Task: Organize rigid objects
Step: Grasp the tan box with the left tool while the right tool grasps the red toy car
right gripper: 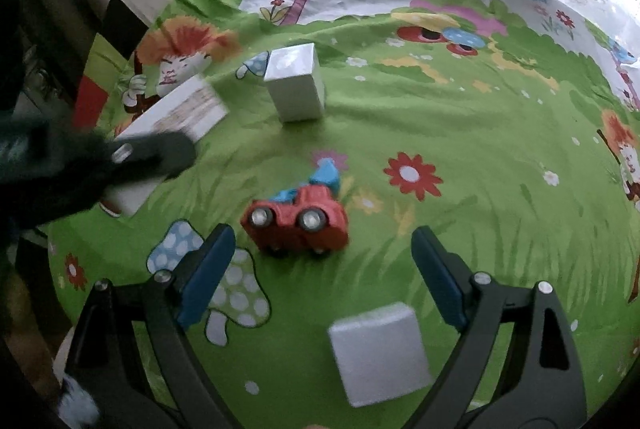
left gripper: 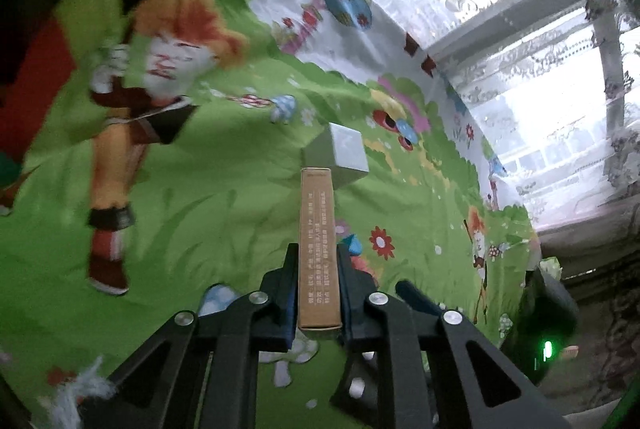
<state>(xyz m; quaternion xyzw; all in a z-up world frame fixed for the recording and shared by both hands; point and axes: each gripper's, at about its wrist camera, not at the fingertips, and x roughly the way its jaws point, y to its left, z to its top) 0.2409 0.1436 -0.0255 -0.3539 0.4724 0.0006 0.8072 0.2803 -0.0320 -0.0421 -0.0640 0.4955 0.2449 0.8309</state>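
Two grippers work over the cartoon-printed cloth (right gripper: 460, 133) — the left gripper (left gripper: 318, 257) clamps a flat tan box (left gripper: 318, 253), the right gripper (right gripper: 324, 249) hangs spread wide above a red toy car (right gripper: 296, 223) near white boxes (right gripper: 296, 87).

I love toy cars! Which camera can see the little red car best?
The right wrist view. The red toy car lies on its side on the green cartoon cloth, wheels facing the camera, just ahead of the open right claw. The left wrist view does not show it: there the shut left claw grips a flat brown box.
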